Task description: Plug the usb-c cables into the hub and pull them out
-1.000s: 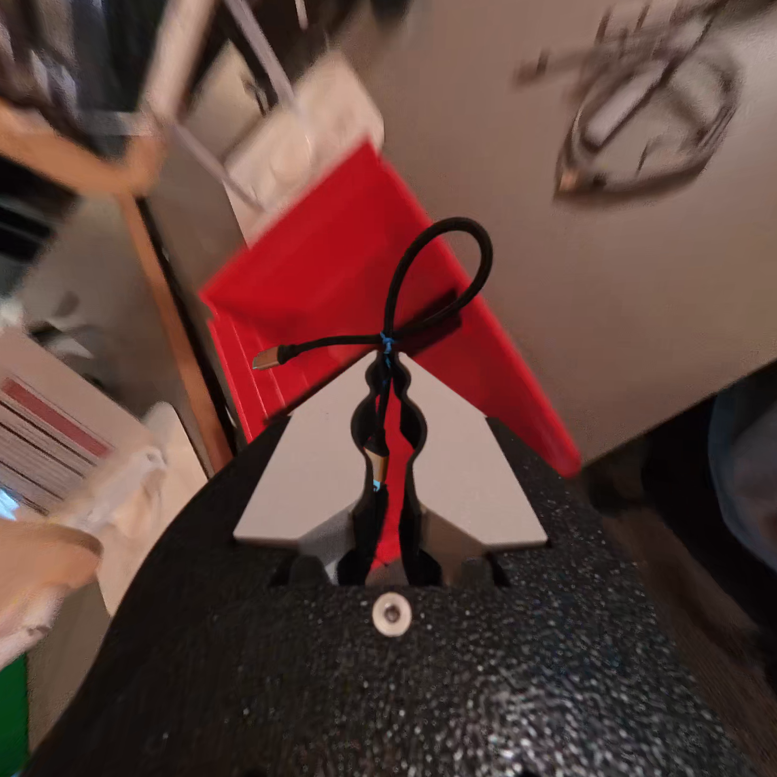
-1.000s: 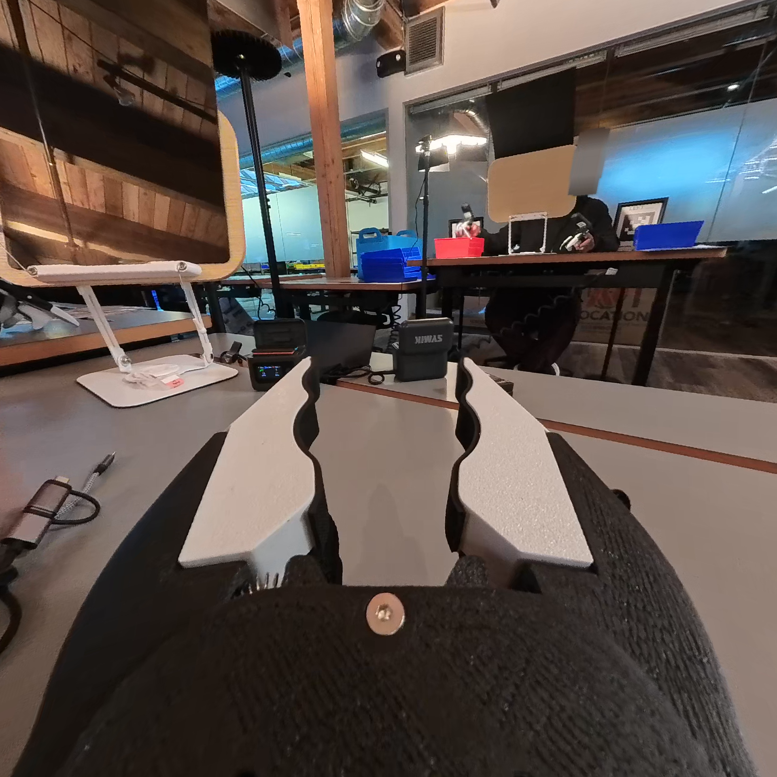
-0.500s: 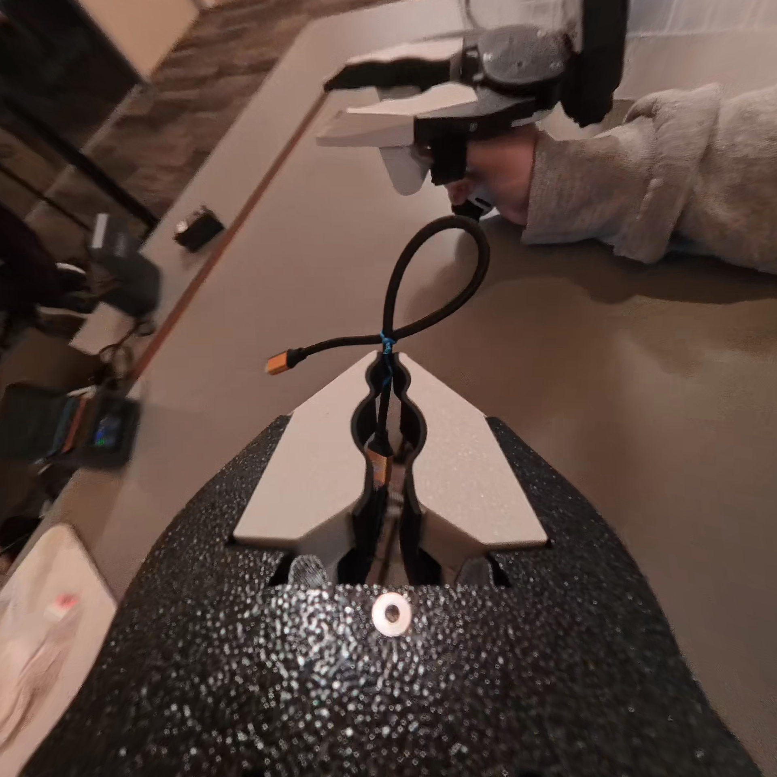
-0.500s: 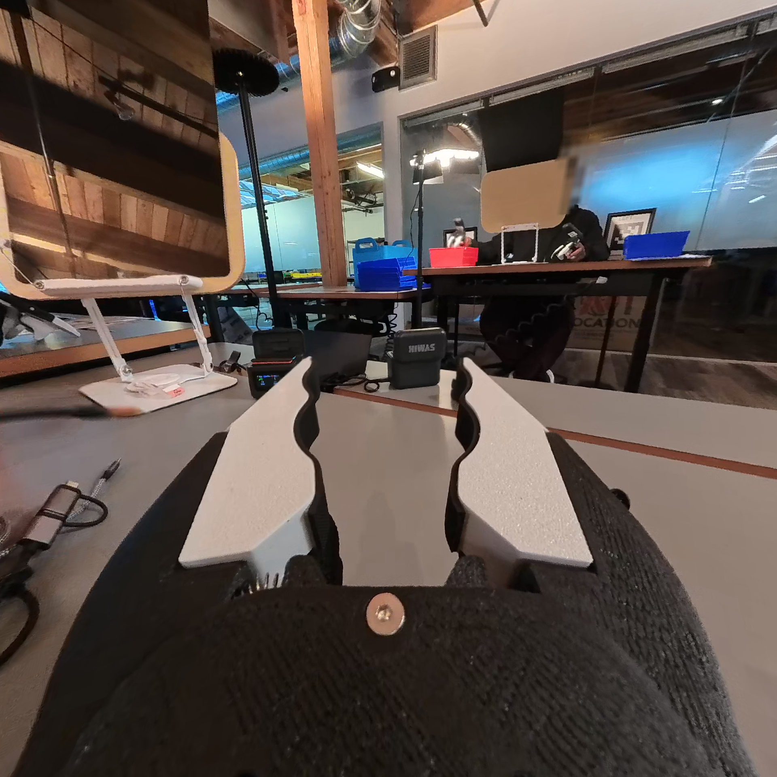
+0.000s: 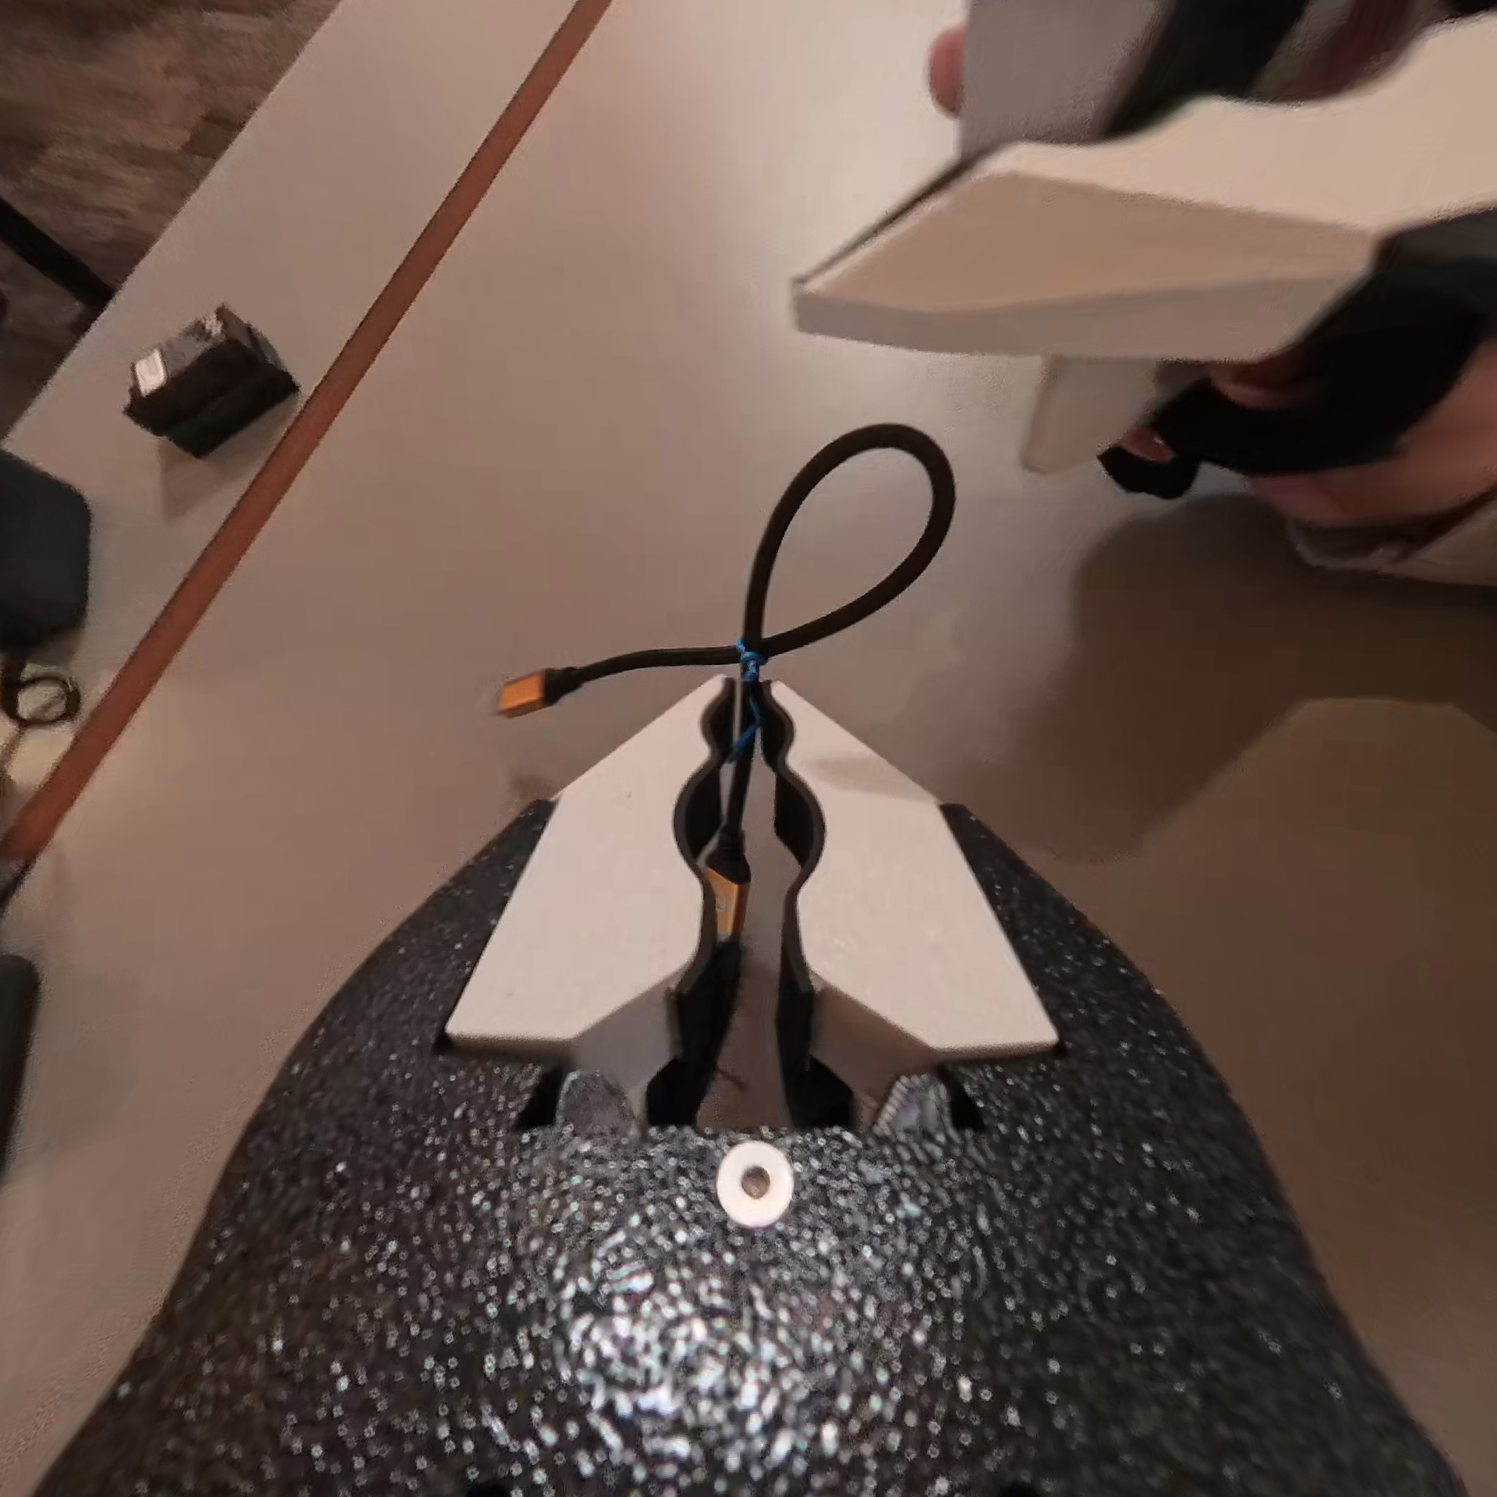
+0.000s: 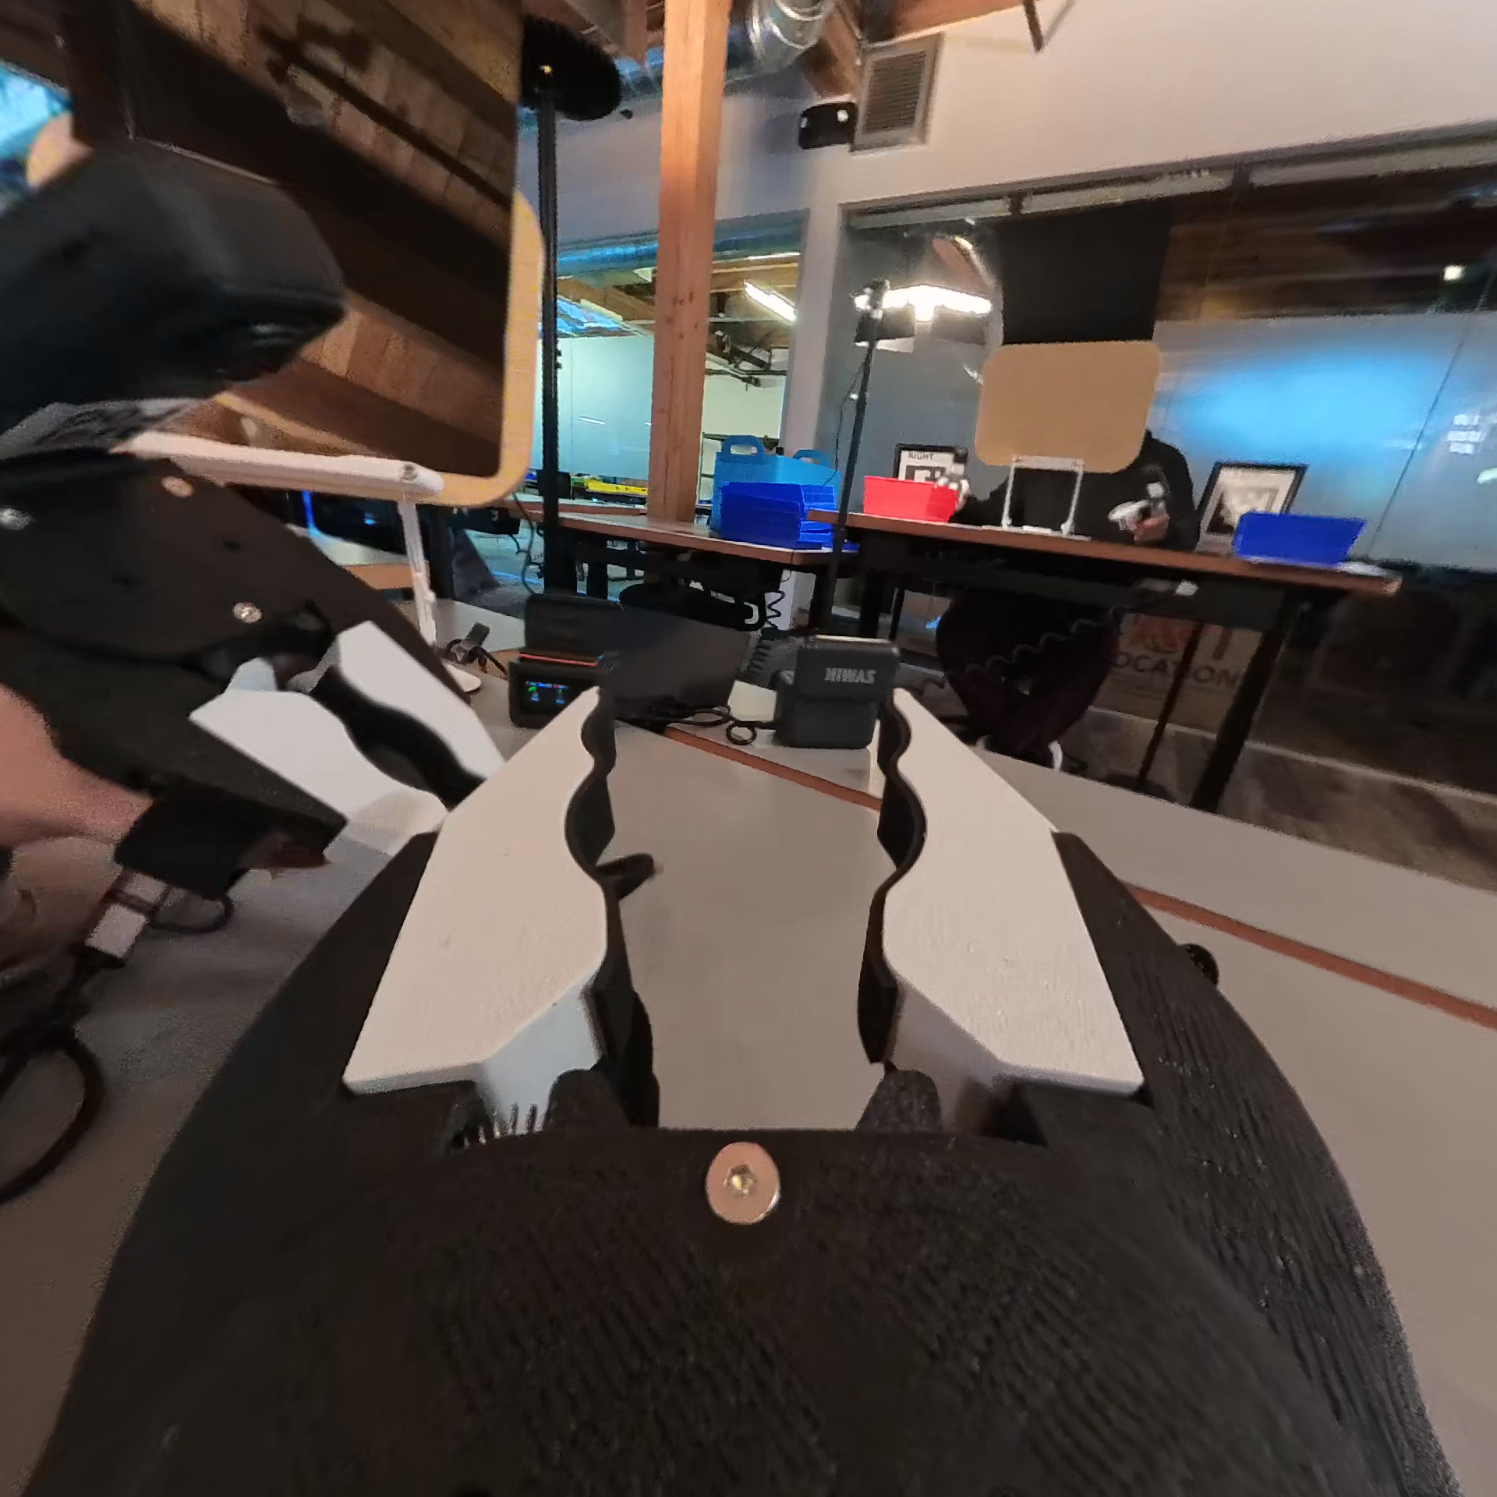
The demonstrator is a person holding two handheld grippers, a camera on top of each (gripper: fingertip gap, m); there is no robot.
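Looping beyond left gripper (image 5: 749,688): clamped cable (image 5: 850,559)

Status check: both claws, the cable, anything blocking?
Left claw shut on black USB-C cable, orange plug free. Right claw open, empty. Hub on table, unplugged. Nothing blocking.

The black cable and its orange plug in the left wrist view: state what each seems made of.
Black cable: seemingly a woven fabric or rubbery sleeve, matte, with no glare along its loop. Orange plug: probably anodised metal, going by its satin sheen and crisp edges, though coloured plastic can't be excluded.
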